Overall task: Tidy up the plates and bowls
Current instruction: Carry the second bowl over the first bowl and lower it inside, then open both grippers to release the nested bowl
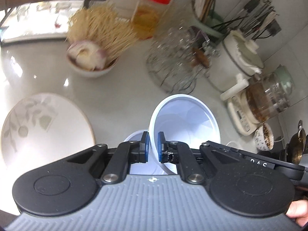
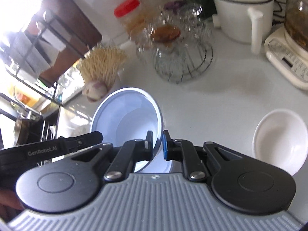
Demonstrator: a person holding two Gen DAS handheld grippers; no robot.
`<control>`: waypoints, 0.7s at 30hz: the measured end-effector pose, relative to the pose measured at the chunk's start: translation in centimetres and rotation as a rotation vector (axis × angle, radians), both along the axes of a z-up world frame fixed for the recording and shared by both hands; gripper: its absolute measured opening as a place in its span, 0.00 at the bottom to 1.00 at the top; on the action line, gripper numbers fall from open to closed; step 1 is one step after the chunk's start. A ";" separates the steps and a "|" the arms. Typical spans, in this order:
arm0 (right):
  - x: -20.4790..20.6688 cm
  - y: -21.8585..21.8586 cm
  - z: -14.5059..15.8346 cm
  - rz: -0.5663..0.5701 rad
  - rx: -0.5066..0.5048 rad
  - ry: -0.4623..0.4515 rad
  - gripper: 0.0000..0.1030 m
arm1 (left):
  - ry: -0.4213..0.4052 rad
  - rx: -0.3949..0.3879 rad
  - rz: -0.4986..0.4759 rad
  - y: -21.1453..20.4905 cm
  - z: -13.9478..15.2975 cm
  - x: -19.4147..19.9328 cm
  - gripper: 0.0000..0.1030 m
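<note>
A pale blue bowl point(image 1: 184, 123) is held tilted above the white counter. My left gripper point(image 1: 153, 147) is shut on its left rim. My right gripper point(image 2: 157, 146) is shut on the opposite rim of the same blue bowl point(image 2: 125, 115). A second pale bowl point(image 1: 132, 137) shows just below and behind it in the left wrist view. A white plate with a leaf pattern point(image 1: 44, 130) lies on the counter to the left. A white bowl point(image 2: 281, 140) sits on the counter to the right in the right wrist view.
At the back stand a bowl of garlic with toothpicks point(image 1: 92, 57), a red-lidded jar point(image 1: 152, 13), a wire rack of glasses point(image 1: 179, 57), a white pot point(image 1: 236, 57), a glass kettle on its base point(image 1: 267, 100) and a utensil holder point(image 1: 209, 5). A patterned cup point(image 1: 263, 137) stands right.
</note>
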State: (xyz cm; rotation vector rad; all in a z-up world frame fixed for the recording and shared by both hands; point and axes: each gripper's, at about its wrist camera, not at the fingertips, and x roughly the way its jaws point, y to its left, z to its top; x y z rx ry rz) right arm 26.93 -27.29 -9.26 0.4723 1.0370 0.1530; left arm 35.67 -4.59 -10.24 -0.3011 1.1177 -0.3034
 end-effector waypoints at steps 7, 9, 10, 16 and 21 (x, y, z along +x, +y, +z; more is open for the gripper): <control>-0.5 1.5 -2.1 0.019 -0.027 0.048 0.14 | 0.070 0.035 -0.006 1.2 -2.6 -0.4 0.10; -0.5 1.7 -2.5 0.019 -0.029 0.062 0.14 | 0.085 0.042 -0.010 1.4 -3.3 -0.3 0.10; -0.6 1.8 -2.7 0.015 -0.027 0.069 0.14 | 0.094 0.041 -0.008 1.5 -3.6 -0.2 0.10; -0.4 2.1 -3.4 0.011 -0.030 0.093 0.14 | 0.102 0.053 -0.024 1.3 -4.2 0.3 0.10; -0.4 1.9 -3.6 -0.004 -0.028 0.100 0.17 | 0.097 0.073 -0.016 1.5 -4.1 0.5 0.11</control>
